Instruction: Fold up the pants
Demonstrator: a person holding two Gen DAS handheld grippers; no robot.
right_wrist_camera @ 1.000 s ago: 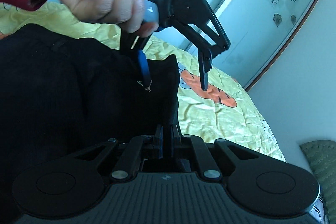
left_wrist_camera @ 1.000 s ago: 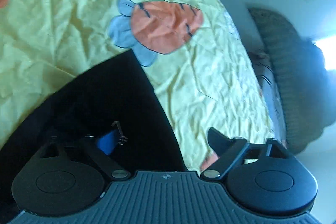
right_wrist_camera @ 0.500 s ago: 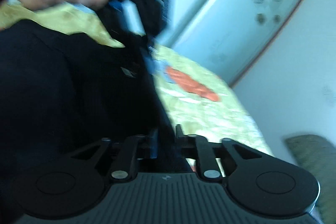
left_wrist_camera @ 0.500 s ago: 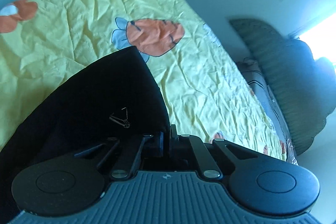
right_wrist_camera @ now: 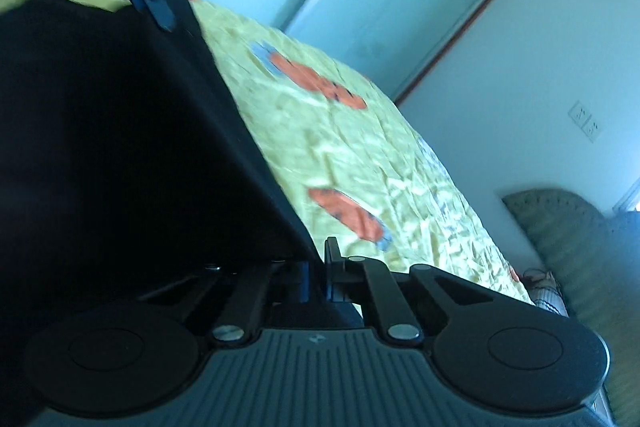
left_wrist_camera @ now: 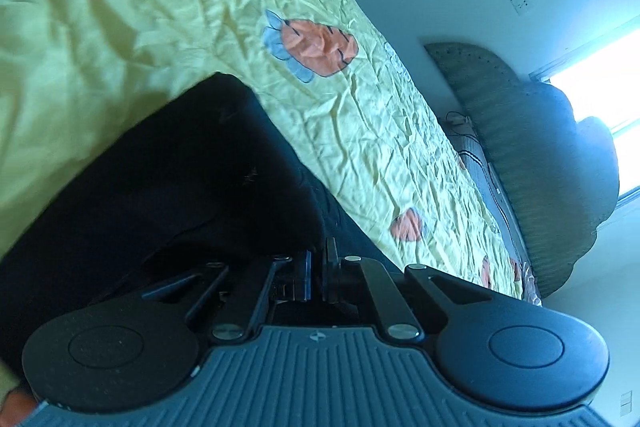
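One pair of black pants [left_wrist_camera: 168,187], no legible label, pinched at its edge by both left gripper [left_wrist_camera: 318,267] and right gripper [right_wrist_camera: 318,271].

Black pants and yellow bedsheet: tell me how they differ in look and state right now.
The black pants are plain and dark; the yellow bedsheet is pale with orange carrot prints. The pants' edge is lifted and pulled taut between the left gripper and the right gripper, both shut on it; the bedsheet lies spread flat and gripped by neither. The pants look smooth, the bedsheet finely creased. Both are cloth.
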